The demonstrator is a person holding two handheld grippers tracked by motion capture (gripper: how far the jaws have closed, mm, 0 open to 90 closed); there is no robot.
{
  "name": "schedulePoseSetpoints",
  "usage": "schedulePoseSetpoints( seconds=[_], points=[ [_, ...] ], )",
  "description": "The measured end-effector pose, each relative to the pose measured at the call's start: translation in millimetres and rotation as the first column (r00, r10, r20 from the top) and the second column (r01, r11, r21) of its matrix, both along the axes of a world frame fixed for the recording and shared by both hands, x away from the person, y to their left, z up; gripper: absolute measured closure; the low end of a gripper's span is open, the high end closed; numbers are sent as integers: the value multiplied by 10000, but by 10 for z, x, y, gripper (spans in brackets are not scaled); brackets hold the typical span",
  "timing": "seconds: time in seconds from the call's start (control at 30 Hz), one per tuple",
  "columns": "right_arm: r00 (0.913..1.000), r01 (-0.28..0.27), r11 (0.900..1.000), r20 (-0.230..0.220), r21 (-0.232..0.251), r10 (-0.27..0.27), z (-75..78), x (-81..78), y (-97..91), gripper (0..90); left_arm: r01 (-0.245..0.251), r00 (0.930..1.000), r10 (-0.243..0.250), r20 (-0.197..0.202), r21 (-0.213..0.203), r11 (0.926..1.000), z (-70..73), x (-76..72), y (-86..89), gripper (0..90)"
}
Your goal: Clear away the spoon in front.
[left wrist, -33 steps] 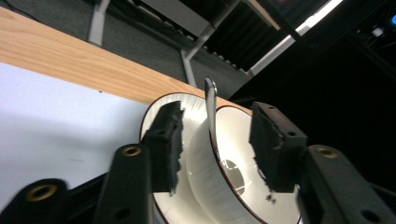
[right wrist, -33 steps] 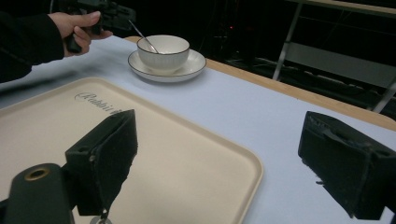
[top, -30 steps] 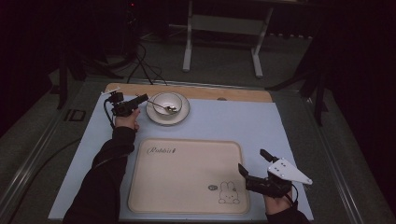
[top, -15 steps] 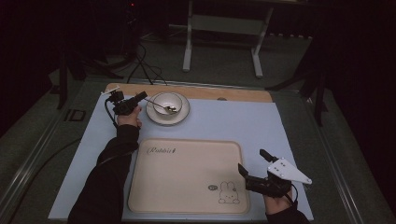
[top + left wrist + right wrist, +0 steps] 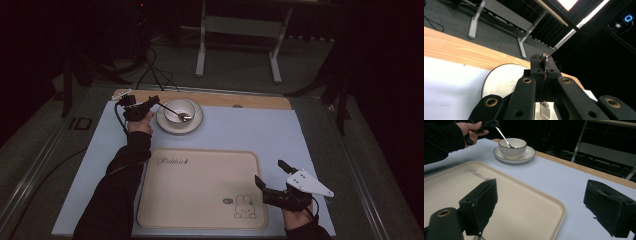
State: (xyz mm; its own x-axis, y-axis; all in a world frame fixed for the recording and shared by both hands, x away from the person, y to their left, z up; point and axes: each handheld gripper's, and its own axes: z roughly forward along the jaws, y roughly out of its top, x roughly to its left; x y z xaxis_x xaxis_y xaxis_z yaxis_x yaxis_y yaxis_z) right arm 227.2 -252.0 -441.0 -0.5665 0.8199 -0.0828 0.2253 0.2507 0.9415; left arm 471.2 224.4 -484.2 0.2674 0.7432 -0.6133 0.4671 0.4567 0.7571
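At the surface's eleven o'clock corner, the left tongs [image 5: 154, 101] have just been closing and now pinch the handle of a spoon [image 5: 175, 111], its head resting inside the bowl [image 5: 180, 107] on a saucer [image 5: 195, 125]. The right tongs [image 5: 271, 173] (at five o'clock, jaws wide, nothing between them) hover over the right edge of the tray [image 5: 200, 190].

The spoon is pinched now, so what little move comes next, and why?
Probably lift the spoon gently up out of the bowl. The left hand-held gripper has just closed on its handle, while its other end lies in the bowl on the saucer.
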Motion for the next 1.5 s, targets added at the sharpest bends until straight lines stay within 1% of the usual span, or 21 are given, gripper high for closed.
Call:
schedulePoseSetpoints(
  seconds=[0.1,0.3,0.37,0.6,0.7,0.73,0.83,0.87,0.93,1.0,1.03,1.07,1.1,1.17,1.23,1.27,1.33,1.37,1.4,1.43,1.5],
  points=[
    [10000,1,10000,6,6,-1,1,0,-3,118,70,10000,-70,46,44,10000,39,-1,-8,894],
    [10000,23,10000,37,47,-23,4,-2,-9,118,157,9995,-166,282,312,9994,202,-55,24,895],
    [10000,27,10000,39,62,-27,5,-1,-10,118,223,9991,-234,353,311,9993,263,-76,48,895],
    [10000,67,10000,52,51,-67,6,-1,-8,118,458,9962,-519,702,856,9953,507,-172,98,895],
    [10000,78,10000,59,52,-78,7,-2,-8,118,551,9952,-621,761,903,9944,572,-200,111,896],
    [10000,74,10000,59,59,-75,7,-3,-8,118,706,9937,-787,795,1004,9924,642,-234,126,896],
    [10000,48,10000,66,63,-48,9,-2,-4,118,920,9905,-1038,898,1274,9876,762,-300,140,896],
    [10000,48,10000,66,63,-48,9,-2,-4,118,920,9905,-1038,898,1274,9876,762,-300,140,896],
    [10000,43,10000,68,59,-44,9,-3,-2,118,1057,9879,-1202,982,1416,9843,855,-350,157,895],
    [10000,41,10000,66,75,-41,10,-2,-3,118,1158,9860,-1325,1009,1567,9808,914,-377,172,896],
    [10000,41,10000,66,75,-41,10,-2,-3,118,1158,9860,-1325,1009,1567,9808,914,-377,172,896],
    [10000,34,9999,60,114,-34,10,-2,-5,118,1376,9828,-1547,1010,1588,9777,961,-396,186,895],
    [10000,21,9999,53,165,-22,11,-2,-8,118,1376,9828,-1547,1010,1588,9777,961,-396,186,896],
    [10000,9,9998,55,191,-10,11,-2,-10,118,1508,9798,-1700,1051,1690,9740,1002,-426,197,895],
    [10000,19,9998,64,214,-20,10,-8,-20,118,1825,9714,-2053,1195,1776,9670,1055,-464,220,895],
    [10000,34,9997,75,227,-36,11,-10,-22,118,1825,9714,-2053,1195,1776,9670,1055,-464,220,895],
    [9999,62,9998,86,214,-64,13,-14,-23,118,2190,9630,-2419,1190,1779,9594,1109,-490,252,895],
    [9999,62,9998,86,214,-64,13,-14,-23,118,2190,9630,-2419,1190,1779,9594,1109,-490,252,895],
    [9999,70,9998,113,205,-73,14,-15,-21,118,2283,9598,-2527,1224,1836,9561,1130,-502,261,895],
    [9999,76,9998,126,180,-79,13,-13,-19,118,2464,9549,-2717,1201,1903,9503,1172,-528,274,895],
    [9999,76,9998,120,161,-78,12,-12,-16,118,2464,9549,-2717,1201,1903,9503,1172,-528,274,895]
  ],
)
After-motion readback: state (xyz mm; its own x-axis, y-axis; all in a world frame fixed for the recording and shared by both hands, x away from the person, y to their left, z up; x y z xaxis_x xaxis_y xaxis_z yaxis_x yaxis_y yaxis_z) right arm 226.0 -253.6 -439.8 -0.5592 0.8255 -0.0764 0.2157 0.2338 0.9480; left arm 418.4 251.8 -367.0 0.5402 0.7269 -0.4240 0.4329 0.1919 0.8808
